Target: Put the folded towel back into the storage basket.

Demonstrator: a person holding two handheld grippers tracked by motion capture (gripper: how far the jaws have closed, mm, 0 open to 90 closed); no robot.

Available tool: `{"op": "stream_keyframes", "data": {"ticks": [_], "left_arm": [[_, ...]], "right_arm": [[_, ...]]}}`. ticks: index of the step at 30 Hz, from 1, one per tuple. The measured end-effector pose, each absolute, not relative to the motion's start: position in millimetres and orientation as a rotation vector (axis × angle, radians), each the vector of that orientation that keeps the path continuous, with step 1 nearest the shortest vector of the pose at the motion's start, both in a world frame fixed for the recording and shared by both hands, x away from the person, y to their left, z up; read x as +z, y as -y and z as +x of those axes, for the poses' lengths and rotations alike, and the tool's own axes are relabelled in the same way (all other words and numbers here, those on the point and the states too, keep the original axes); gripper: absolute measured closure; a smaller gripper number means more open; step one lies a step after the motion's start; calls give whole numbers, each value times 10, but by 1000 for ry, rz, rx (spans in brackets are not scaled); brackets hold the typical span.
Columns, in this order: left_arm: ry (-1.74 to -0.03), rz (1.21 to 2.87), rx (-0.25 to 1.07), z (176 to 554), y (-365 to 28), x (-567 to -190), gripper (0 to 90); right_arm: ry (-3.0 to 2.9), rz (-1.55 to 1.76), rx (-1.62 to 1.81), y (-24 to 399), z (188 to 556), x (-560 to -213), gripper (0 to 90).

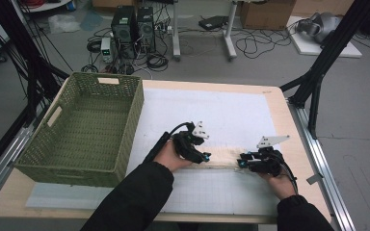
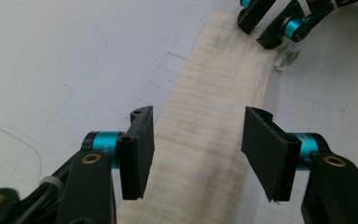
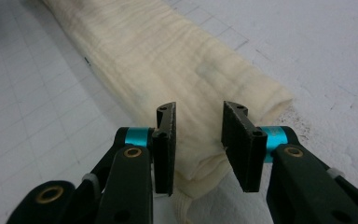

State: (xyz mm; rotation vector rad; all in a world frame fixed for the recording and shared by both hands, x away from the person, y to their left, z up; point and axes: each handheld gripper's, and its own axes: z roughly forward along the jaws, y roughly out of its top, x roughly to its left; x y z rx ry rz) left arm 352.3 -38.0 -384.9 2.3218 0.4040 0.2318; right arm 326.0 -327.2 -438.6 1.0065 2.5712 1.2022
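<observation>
Cream cloth [image 1: 224, 158], folded into a long narrow strip, flat on the white mat [image 1: 231, 115]

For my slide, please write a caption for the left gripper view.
Left gripper with jaws open above a folded cream cloth on the white mat.

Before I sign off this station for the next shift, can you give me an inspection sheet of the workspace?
Surface: wooden table under a white gridded mat.
Job's things: cream folded cloth lying in a long strip on the mat.
Clutter: green woven basket at the table's left side.
Tools: left tool open over one end of the cloth; right tool open over the other end.
Cables: one trails from each tool; more lie tangled on the floor.
Surroundings: computer towers, cardboard boxes, black frame legs.
</observation>
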Motion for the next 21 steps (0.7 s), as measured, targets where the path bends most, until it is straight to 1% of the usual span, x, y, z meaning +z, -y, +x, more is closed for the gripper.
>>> {"op": "stream_keyframes", "data": {"ticks": [2,5,10,15,21], "left_arm": [[-380,2340,234,3554,453,-3794,426],[-341,2377,200,3628,570,-3757,404],[-321,2464,75,3740,674,-3993,398],[-309,2470,62,3752,754,-4095,375],[-292,2524,54,3762,814,-4232,347]], "right_arm": [[-2571,1002,1200,3272,3262,-4389,653],[-2576,985,1188,3269,3257,-4387,655],[-2576,954,1151,3248,3233,-4384,659],[-2582,960,1161,3256,3236,-4390,658],[-2583,958,1159,3256,3236,-4389,656]]}}
